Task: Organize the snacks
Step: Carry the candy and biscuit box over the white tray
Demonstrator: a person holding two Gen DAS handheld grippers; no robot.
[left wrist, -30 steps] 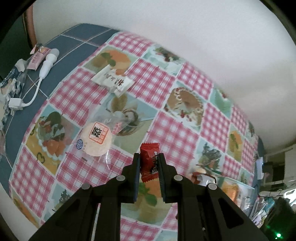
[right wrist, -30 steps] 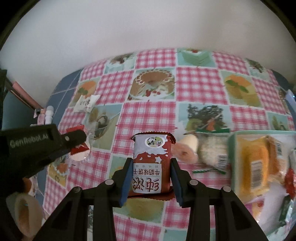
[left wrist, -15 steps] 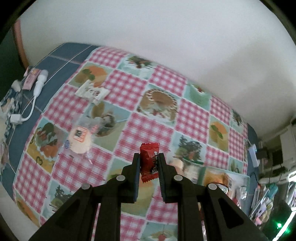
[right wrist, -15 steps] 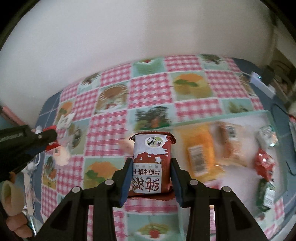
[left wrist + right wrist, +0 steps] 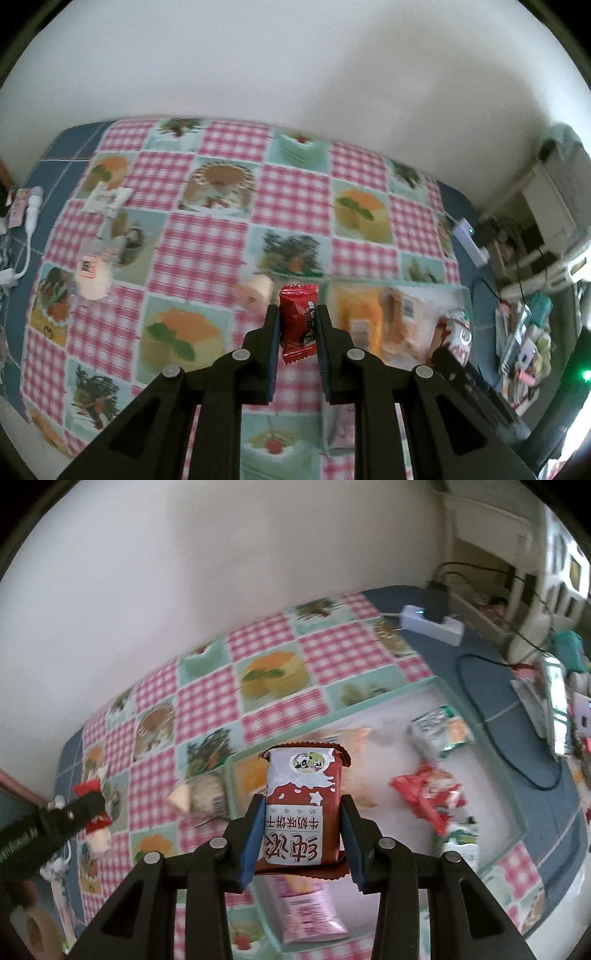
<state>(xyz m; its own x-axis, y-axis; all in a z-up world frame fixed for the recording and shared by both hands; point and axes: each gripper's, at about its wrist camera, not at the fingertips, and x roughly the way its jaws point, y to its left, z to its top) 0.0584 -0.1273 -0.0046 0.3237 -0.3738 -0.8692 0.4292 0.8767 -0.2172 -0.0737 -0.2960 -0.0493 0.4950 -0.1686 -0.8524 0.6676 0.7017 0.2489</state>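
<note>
My left gripper (image 5: pixel 297 314) is shut on a small red candy packet (image 5: pixel 297 319), held above the table near the left edge of a pale green tray (image 5: pixel 463 293). My right gripper (image 5: pixel 303 812) is shut on a brown-and-white milk biscuit packet (image 5: pixel 301 805), held above the same tray (image 5: pixel 436 686), which holds several snack packets, among them a red one (image 5: pixel 424 794) and a pink one (image 5: pixel 314 912). The left gripper also shows at the left of the right wrist view (image 5: pixel 88 805).
On the checked tablecloth (image 5: pixel 207 236) lie a round rice cracker packet (image 5: pixel 92 273), a white sachet (image 5: pixel 105 197) and a small roll cake (image 5: pixel 255 291). A white charger and cable (image 5: pixel 27 221) lie at the left edge. A power strip (image 5: pixel 432 622) and clutter stand at the right.
Both grippers have moved right toward the tray, each still holding its packet. The right gripper is now over the tray; the left one has neared its left edge.
</note>
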